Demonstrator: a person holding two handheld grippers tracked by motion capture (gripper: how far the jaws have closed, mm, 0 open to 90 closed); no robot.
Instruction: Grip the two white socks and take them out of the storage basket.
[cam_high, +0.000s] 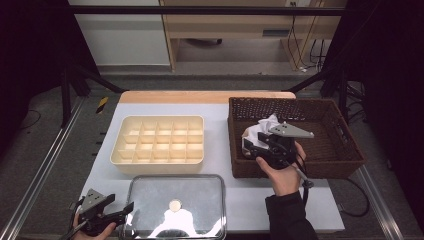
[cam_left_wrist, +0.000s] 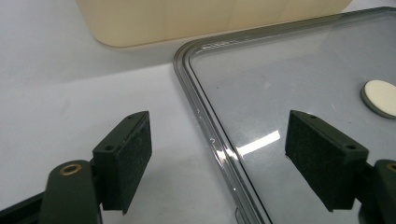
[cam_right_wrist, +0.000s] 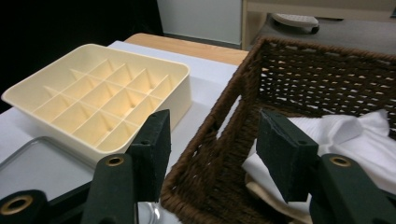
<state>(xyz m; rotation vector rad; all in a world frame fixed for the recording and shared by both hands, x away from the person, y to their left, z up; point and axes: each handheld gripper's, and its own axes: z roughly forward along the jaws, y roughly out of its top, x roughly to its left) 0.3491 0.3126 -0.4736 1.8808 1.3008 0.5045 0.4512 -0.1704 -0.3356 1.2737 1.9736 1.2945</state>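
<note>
We see our right gripper (cam_high: 254, 145) over the wicker basket's (cam_high: 345, 150) near-left corner, jaws wide and holding nothing, white cloth (cam_right_wrist: 355, 135) lying inside just beyond, our left gripper (cam_high: 125, 212) open and empty astride the clear lid's (cam_left_wrist: 299, 84) edge, cream divided tray (cam_high: 157, 140) between.

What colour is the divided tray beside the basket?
Cream, a pale yellowish white; the divided tray shows best in the right gripper view.

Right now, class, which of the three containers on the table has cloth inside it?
The dark wicker basket at the right: white cloth lies in it. The cream divided tray and clear lidded box don't.
</note>
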